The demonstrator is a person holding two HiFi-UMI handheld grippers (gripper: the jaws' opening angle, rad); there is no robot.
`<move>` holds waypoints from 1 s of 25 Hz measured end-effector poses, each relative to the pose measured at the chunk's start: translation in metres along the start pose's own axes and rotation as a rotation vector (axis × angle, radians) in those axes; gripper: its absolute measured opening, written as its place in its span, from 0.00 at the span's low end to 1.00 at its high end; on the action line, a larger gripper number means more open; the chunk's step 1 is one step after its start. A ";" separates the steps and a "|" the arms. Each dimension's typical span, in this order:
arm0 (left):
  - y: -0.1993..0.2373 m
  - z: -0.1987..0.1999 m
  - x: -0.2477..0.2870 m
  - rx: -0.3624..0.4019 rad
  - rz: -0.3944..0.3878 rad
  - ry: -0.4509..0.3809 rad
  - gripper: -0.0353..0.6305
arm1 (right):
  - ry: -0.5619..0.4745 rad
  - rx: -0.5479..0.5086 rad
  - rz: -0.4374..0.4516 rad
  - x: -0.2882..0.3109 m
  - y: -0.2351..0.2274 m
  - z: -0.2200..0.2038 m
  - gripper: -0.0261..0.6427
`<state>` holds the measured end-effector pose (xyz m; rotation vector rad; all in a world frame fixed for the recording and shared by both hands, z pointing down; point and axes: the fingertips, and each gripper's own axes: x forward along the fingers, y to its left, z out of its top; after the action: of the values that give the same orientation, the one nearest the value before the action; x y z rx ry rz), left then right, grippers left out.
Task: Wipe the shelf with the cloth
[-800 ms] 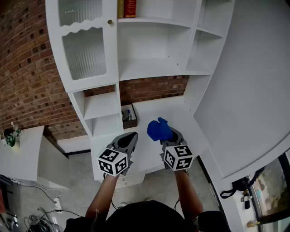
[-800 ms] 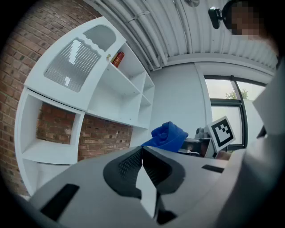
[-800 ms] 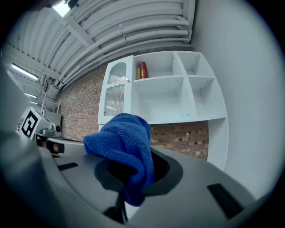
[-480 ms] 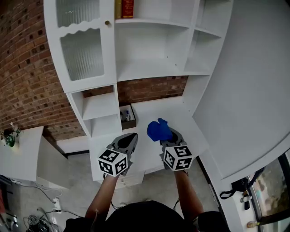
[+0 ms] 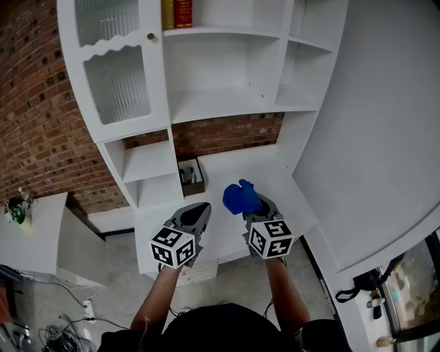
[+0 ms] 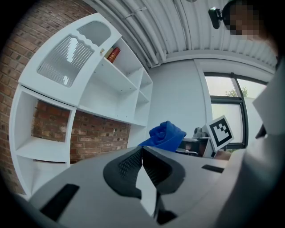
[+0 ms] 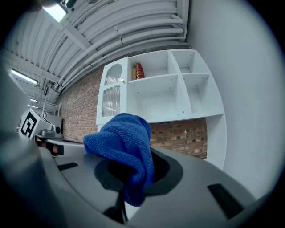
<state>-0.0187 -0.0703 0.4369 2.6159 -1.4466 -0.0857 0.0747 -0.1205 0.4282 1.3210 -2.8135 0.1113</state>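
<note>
Below a white shelf (image 5: pixel 227 103) set against a brick wall (image 5: pixel 41 124), clamps a bunched blue cloth (image 5: pixel 240 196) tight in the jaws of the right gripper (image 5: pixel 254 206), over the white desk top (image 5: pixel 237 165) and well apart from the shelf boards. Holds the left gripper (image 5: pixel 199 208) just beside it at the same height, jaws pressed together on nothing. Shows two books (image 5: pixel 183 12), one red, upright on the top board.
</note>
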 end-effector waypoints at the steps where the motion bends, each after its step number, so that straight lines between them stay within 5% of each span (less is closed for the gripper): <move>1: -0.002 0.000 0.002 0.000 0.002 0.000 0.08 | 0.001 0.001 0.005 -0.001 -0.001 -0.001 0.14; 25: -0.021 -0.021 0.022 0.017 0.028 0.044 0.08 | -0.009 0.047 0.066 0.004 -0.024 -0.012 0.14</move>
<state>0.0132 -0.0756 0.4552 2.5933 -1.4754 -0.0126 0.0912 -0.1378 0.4420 1.2405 -2.8799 0.1742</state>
